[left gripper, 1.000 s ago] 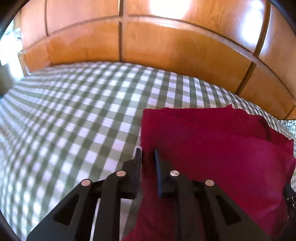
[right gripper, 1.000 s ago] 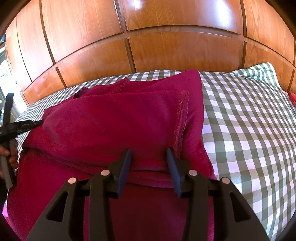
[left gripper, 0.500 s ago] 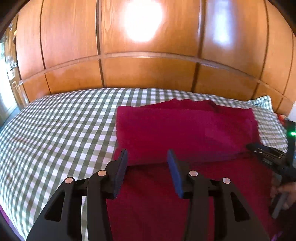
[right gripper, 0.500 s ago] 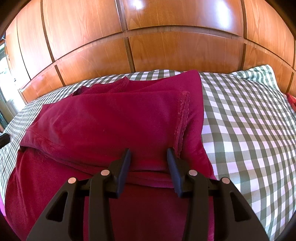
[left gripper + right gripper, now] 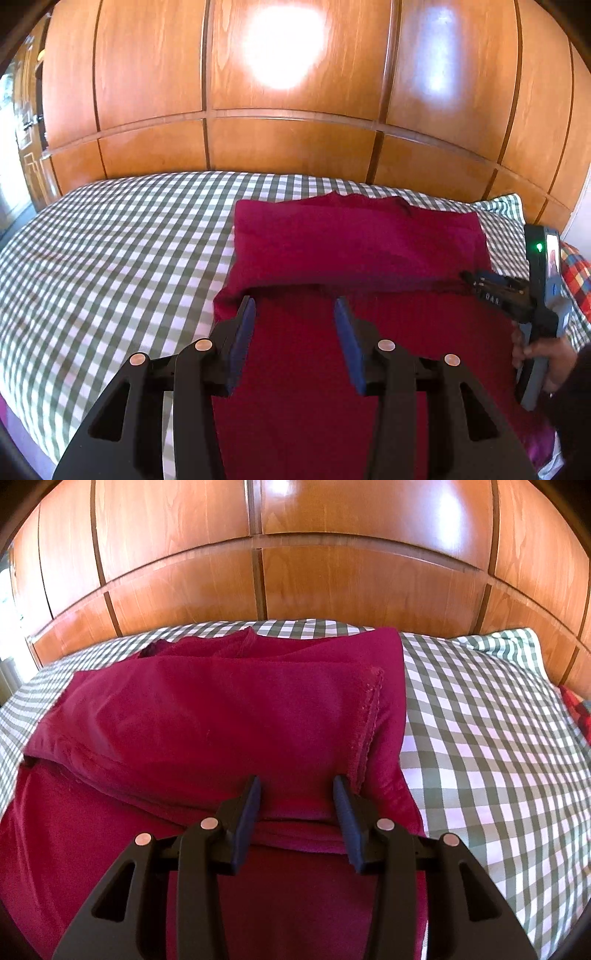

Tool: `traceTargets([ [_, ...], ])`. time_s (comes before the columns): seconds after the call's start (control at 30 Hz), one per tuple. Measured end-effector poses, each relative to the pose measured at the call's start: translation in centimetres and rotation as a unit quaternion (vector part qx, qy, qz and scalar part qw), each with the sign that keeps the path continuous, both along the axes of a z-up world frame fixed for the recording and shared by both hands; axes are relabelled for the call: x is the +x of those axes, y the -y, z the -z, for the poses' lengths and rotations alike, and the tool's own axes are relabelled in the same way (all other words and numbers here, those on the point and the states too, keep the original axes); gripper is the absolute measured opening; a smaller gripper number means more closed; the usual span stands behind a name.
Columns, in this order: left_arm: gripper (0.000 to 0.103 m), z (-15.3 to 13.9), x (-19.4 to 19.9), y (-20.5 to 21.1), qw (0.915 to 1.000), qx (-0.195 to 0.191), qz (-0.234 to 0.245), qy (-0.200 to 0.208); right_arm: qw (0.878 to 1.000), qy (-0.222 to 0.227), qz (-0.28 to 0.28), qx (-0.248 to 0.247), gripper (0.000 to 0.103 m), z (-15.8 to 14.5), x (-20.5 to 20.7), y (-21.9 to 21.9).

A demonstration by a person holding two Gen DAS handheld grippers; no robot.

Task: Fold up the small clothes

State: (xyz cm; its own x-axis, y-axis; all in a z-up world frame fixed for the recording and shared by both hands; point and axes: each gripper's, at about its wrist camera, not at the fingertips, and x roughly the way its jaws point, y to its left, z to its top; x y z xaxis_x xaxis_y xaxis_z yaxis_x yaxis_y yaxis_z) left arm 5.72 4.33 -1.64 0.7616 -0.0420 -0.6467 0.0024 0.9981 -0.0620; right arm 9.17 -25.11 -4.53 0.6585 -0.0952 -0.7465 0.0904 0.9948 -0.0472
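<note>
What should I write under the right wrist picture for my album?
Open right gripper hovering over a half-folded red garment on a green checked bedspread.

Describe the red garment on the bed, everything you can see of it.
The red garment is a deep crimson, soft knit-looking piece lying flat on the green-checked bedspread. Its far part is folded back toward the viewer over the near part, making a doubled layer with a fold edge across the middle. A stitched hem runs down its right side. Neither gripper holds it: the left gripper and right gripper stand open just above the cloth.
</note>
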Motion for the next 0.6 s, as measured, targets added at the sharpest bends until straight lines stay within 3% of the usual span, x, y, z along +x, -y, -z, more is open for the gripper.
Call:
traceTargets([
  [0.07, 0.044, 0.3, -0.7, -0.1, 1.0, 0.0, 0.0, -0.003, 1.0, -0.005, 0.002, -0.018, 0.042, -0.1, 0.1, -0.4],
  [0.1, 0.048, 0.4, -1.2, -0.1, 1.0, 0.004, -0.003, -0.005, 1.0, -0.008, 0.003, -0.024, 0.042, -0.1, 0.1, -0.6],
  [0.13, 0.059, 0.5, -1.4, -0.2, 0.9999, 0.007, -0.006, -0.005, 0.999, -0.012, 0.006, -0.035, 0.044, -0.3, 0.1, -0.8],
  [0.2, 0.061, 0.5, -2.4, -0.3, 0.9998, 0.012, -0.012, 0.006, 0.999, -0.017, 0.011, -0.046, 0.049, -0.7, -0.2, -1.0],
  [0.23, 0.062, 0.5, -3.0, -0.4, 0.9997, 0.018, -0.015, 0.009, 0.998, -0.021, 0.023, -0.053, 0.068, -1.0, -0.6, -1.0],
  [0.27, 0.065, 0.6, -3.4, -0.5, 0.9996, 0.021, -0.017, 0.008, 0.998, -0.027, 0.033, -0.05, 0.094, -1.1, -1.0, -0.8],
  [0.33, 0.066, 0.7, -4.0, -0.8, 0.9994, 0.024, -0.024, 0.008, 0.999, -0.044, 0.029, -0.009, 0.094, -1.0, -2.2, -0.2],
  [0.6, 0.066, 2.2, -6.4, -2.7, 0.9994, 0.009, -0.023, -0.025, 0.998, -0.054, 0.021, 0.019, 0.094, -1.5, -9.2, 1.7],
])
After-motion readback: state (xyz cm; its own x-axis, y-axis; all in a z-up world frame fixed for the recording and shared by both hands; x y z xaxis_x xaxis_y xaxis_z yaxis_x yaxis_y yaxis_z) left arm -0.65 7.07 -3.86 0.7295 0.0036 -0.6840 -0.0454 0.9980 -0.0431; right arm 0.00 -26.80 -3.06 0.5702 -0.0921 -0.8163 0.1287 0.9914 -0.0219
